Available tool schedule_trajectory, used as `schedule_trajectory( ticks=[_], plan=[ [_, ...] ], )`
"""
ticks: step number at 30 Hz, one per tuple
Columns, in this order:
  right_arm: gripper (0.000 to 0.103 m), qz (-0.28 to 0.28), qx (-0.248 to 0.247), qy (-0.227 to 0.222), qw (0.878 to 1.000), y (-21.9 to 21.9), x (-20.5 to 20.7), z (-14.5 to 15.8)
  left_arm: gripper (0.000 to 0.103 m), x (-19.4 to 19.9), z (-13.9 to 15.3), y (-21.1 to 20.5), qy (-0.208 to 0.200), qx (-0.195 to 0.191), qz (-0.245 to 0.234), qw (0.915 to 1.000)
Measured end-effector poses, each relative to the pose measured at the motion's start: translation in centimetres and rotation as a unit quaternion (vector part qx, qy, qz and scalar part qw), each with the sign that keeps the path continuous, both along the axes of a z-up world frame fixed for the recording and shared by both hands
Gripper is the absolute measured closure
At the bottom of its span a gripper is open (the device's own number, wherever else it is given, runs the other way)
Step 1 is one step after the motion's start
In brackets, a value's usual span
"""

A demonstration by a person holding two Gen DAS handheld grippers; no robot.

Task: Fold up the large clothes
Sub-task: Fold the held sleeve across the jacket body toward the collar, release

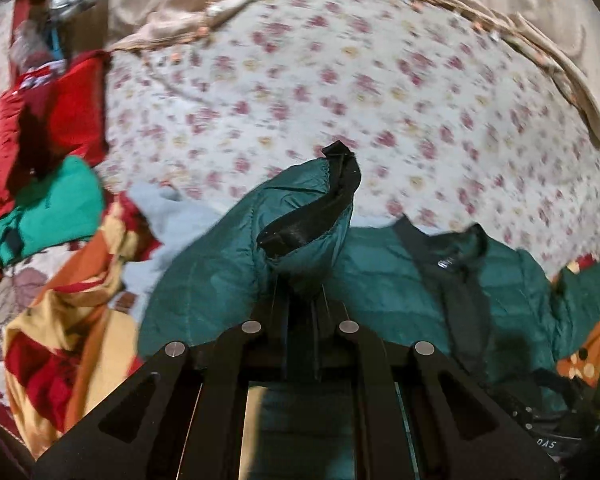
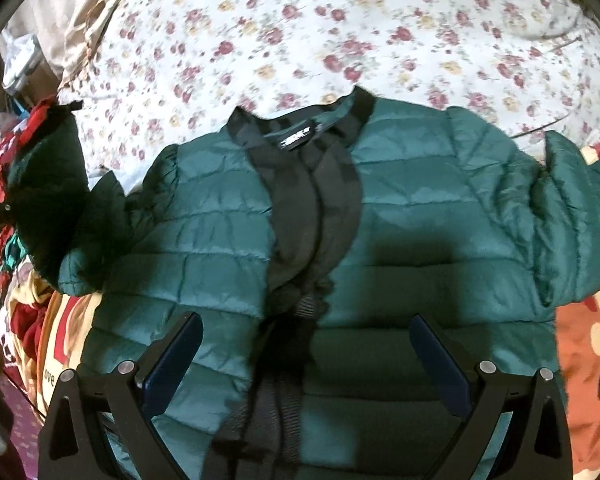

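Lying front-up on a white bedsheet printed with small pink and yellow flowers (image 2: pixel 340 20), a dark green quilted puffer jacket with black trim along its collar and front opening (image 2: pixel 420 184) is seen spread out, its collar turned toward the far side of the sheet. One sleeve of the jacket (image 1: pixel 228 248) is clamped in the closed left gripper (image 1: pixel 300 292) and is held lifted off the sheet, with its black-edged cuff (image 1: pixel 340 160) standing up above the fingers. The same raised sleeve is seen from the right wrist view at the jacket's left edge. The right gripper (image 2: pixel 306 352) is held above the lower front of the jacket with its jaws spread wide; nothing is pinched between its blue pads (image 2: pixel 172 364), and whether the fabric is touched cannot be told. The other sleeve (image 2: pixel 572 208) is stretched out to the jacket's right. A heap of red, bright green and orange-patterned clothes (image 1: pixel 52 208) is piled to the jacket's left. A crumpled beige cloth (image 1: pixel 520 20) is bunched along the sheet's far edge, beyond the jacket's collar.
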State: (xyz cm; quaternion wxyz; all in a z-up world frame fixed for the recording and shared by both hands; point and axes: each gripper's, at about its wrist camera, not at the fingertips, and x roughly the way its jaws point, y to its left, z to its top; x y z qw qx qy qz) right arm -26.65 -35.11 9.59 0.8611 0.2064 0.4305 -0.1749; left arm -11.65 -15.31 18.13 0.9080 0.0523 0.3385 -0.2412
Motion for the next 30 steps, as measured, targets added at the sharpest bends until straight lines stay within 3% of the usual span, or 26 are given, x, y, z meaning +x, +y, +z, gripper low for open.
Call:
schedule_trajectory(
  ticks=[12, 23, 30],
  plan=[
    [0.001, -0.035, -0.028, 0.031, 0.999, -6.0, -1.7, -1.3, 0.096, -3.9, -3.3, -8.7, 0.016, 0.037, -0.073, 0.9966],
    [0.001, -0.070, 0.009, 0.040, 0.997, -10.1, -3.8, -3.4, 0.096, -6.8, -8.2, -15.4, 0.046, 0.076, -0.118, 0.9891],
    [0.001, -0.083, 0.025, 0.039, 0.995, -10.9, -5.2, -4.1, 0.094, -6.5, -11.8, -16.2, 0.094, 0.099, -0.116, 0.9838]
  ],
)
